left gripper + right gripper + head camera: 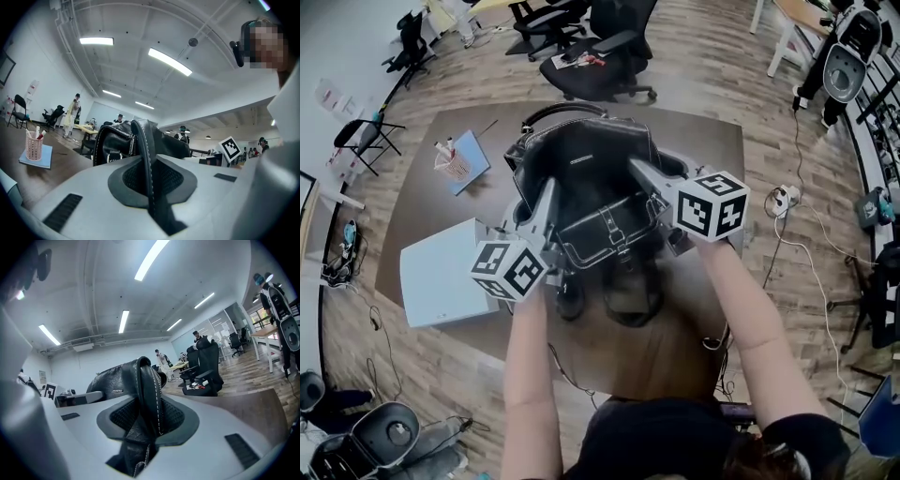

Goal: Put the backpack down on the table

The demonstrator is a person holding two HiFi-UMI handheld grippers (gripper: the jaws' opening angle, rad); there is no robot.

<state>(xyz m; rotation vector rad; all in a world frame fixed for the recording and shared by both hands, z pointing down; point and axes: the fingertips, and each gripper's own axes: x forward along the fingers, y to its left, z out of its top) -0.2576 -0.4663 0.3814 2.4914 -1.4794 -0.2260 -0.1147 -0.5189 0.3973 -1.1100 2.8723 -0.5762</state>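
A black leather backpack point(591, 173) stands upright over the middle of the brown table point(703, 141); I cannot tell if its base touches the top. My left gripper point(548, 192) is at its left side, shut on a thin black strap point(144, 150) that runs edge-on between the pads. My right gripper point(642, 169) is at its right side, shut on a thicker folded strap point(151, 390). The bag's body point(112, 140) shows beyond the left gripper point(149, 176), and its dark bulk point(117, 378) beyond the right gripper point(150, 420). Loose straps hang towards me at the bag's near side.
A blue notebook with a pink pen cup point(457, 161) lies at the table's far left; the cup point(33, 146) also shows in the left gripper view. A white flat box point(441, 274) sits at the left edge. Office chairs point(605, 56) stand beyond the table, cables point(806, 253) lie right.
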